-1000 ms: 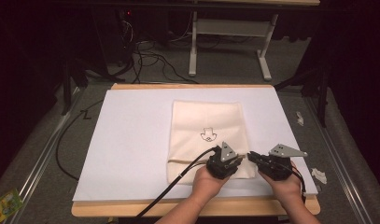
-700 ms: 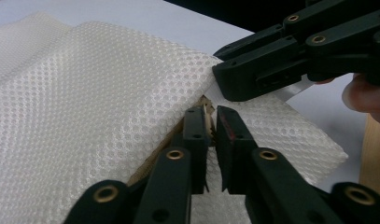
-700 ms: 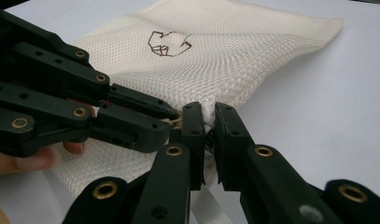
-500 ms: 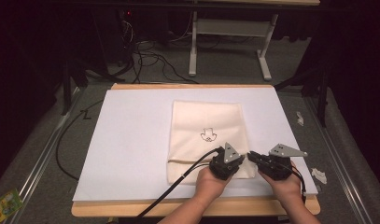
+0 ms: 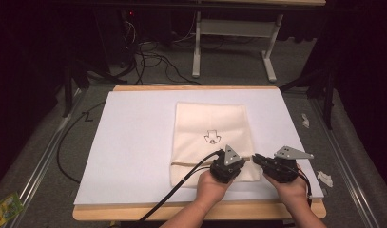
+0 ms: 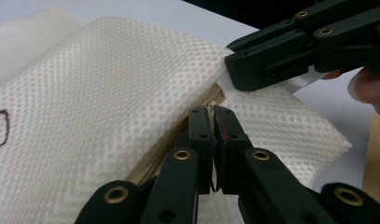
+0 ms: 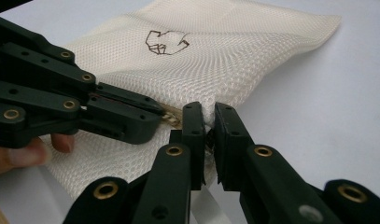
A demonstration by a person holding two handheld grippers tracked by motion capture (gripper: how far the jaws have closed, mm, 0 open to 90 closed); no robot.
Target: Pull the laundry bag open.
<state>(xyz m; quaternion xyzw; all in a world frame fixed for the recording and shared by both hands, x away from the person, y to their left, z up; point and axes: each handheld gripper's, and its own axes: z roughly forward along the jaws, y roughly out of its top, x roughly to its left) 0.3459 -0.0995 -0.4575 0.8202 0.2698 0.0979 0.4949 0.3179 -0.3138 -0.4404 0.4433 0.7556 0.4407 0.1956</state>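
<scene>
Fingers of the left gripper (image 6: 211, 122) clamp the zipper pull (image 6: 209, 111); the right gripper (image 7: 205, 122) pinches the mesh bag (image 5: 211, 129) at its right edge. Bag's long axis runs near to far; bare white sheet (image 5: 134, 137) on both sides.

White sheet (image 5: 134, 142) on wood table (image 5: 181, 212). Cables (image 5: 148, 54) on floor behind. Green packet (image 5: 3, 209) down left.

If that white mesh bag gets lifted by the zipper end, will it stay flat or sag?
The mesh bag likely sags: its fabric bulges softly beside the zipper. It looks thin and flat, so probably light. The woven mesh should give the tongs decent grip.
</scene>
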